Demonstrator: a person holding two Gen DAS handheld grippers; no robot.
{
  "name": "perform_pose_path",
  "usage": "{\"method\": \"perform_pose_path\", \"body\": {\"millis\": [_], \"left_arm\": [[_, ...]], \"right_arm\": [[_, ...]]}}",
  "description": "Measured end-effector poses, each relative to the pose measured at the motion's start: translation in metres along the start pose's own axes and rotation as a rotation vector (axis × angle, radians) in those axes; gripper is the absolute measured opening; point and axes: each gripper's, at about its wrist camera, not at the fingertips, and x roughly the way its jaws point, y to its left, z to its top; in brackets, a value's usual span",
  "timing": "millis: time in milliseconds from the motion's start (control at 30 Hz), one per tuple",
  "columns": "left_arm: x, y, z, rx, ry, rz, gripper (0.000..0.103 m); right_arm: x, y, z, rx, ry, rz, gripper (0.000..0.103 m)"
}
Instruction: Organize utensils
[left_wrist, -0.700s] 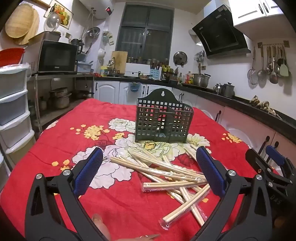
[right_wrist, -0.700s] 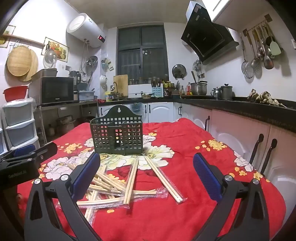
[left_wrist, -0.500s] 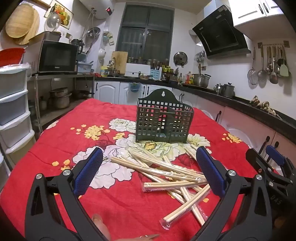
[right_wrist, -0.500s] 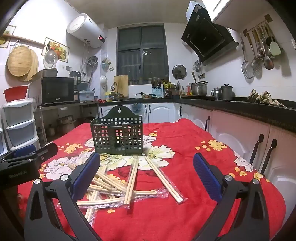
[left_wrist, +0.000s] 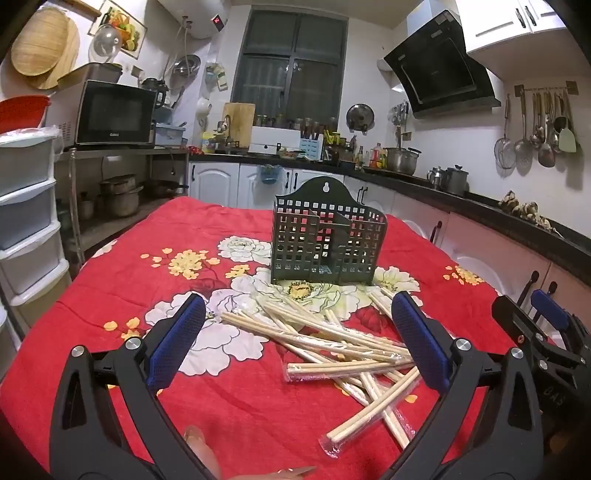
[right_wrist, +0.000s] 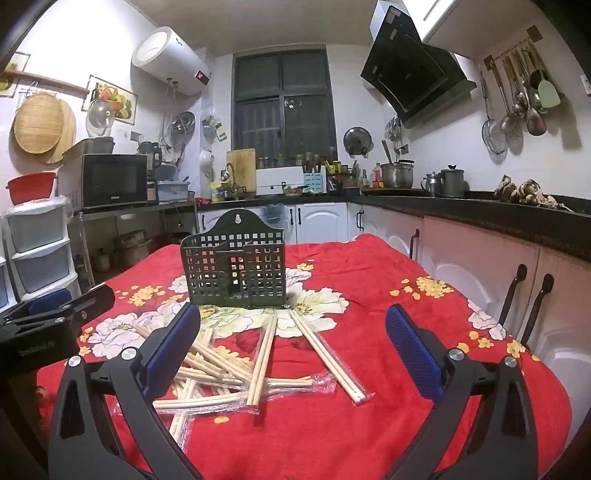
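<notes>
1. At the left of the left wrist view, the left gripper (left_wrist: 297, 345) hangs above the red floral tablecloth (left_wrist: 122, 295) with its jaws spread wide and nothing between the blue pads (left_wrist: 175, 341).
2. In the centre of that frame lies the heap of wrapped chopsticks (left_wrist: 332, 347), crossed over one another. Behind it, toward upper centre, the dark slotted holder (left_wrist: 327, 247) stands upright, apart from the heap.
3. At the right edge of that view the right gripper (right_wrist: 291, 349) shows only in part. Its own camera shows its jaws equally wide and empty.
4. In the right wrist view the heap sits lower left. One wrapped pair (right_wrist: 327, 354) lies on its own at centre, angling toward the lower right.
5. That lone pair looks like the cleanest first pick. Close across the middle of its length so it does not tip, then lift before turning it upright.
6. The clear wrappers look slippery, so a firm, square grip seems wise.
7. Which compartment of the holder suits long sticks is hard to tell through the grid, so aim from above and lower them straight down.
</notes>
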Motion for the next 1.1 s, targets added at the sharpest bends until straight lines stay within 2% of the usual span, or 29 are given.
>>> {"method": "perform_pose_path", "body": {"millis": [1100], "left_arm": [[-0.0009,0.0001,0.0,-0.002,-0.002,-0.002,0.093]], "right_arm": [[0.0007,-0.0012,-0.0001,0.001,0.0,0.0,0.097]]}}
